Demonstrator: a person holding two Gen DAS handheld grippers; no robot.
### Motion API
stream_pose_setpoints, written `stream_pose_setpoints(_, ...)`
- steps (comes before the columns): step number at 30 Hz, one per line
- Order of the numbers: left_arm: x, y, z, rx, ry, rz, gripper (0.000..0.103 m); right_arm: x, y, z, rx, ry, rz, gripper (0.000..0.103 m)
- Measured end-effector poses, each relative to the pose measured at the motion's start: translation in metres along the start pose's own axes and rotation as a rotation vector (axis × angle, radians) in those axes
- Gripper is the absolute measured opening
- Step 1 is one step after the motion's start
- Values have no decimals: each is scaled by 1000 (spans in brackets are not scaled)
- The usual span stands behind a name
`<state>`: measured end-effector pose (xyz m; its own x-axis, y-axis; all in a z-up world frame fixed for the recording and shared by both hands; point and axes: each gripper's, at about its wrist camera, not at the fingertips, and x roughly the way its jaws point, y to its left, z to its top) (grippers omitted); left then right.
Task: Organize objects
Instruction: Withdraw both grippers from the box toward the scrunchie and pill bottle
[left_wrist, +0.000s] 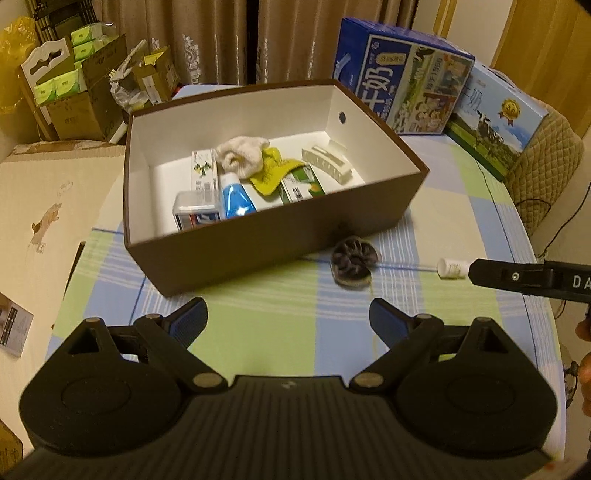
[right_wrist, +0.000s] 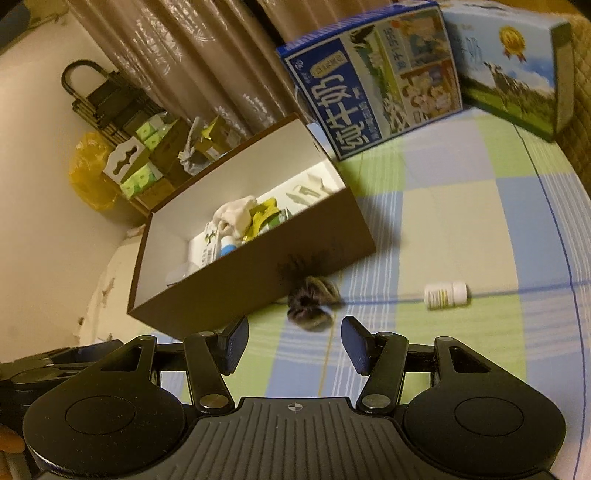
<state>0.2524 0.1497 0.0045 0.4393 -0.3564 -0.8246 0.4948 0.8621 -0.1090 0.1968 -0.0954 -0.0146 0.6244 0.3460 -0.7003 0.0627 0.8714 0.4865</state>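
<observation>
On the checked blue-and-green tablecloth (left_wrist: 280, 325), just in front of the brown cardboard box with the white inside (left_wrist: 266, 236), two things are left out: a dark fuzzy hair scrunchie (right_wrist: 310, 301) and a small white plastic bottle with a label (right_wrist: 445, 294). The box already holds the rest, a cream knitted sock ball (left_wrist: 242, 155), a blue-and-white tube (left_wrist: 234, 195) and some small cartons, so I take these two to be what I must still put in.

My right gripper (right_wrist: 293, 347) hovers low with its blue pads spread wide and nothing between them, aimed at the scrunchie just ahead; I think that is my next pick. My left gripper (left_wrist: 288, 321) also stands wide and empty, held back from the box's near wall, I judge to leave the other room.

The bottle lies on its side, well apart from the scrunchie, its long axis running left to right across my view. Its cap end seems to point away from the box, though blur makes that uncertain.
</observation>
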Motion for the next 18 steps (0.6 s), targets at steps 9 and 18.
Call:
stream_pose_setpoints(9,-4,-12,-24,-3,28,-6,93,-21,-12,-24,-2,-18,7,54)
stream_pose_setpoints(18,-3,-19,-37,0,49,-9,93,-27,-11,-40,-92,-3,-61,55)
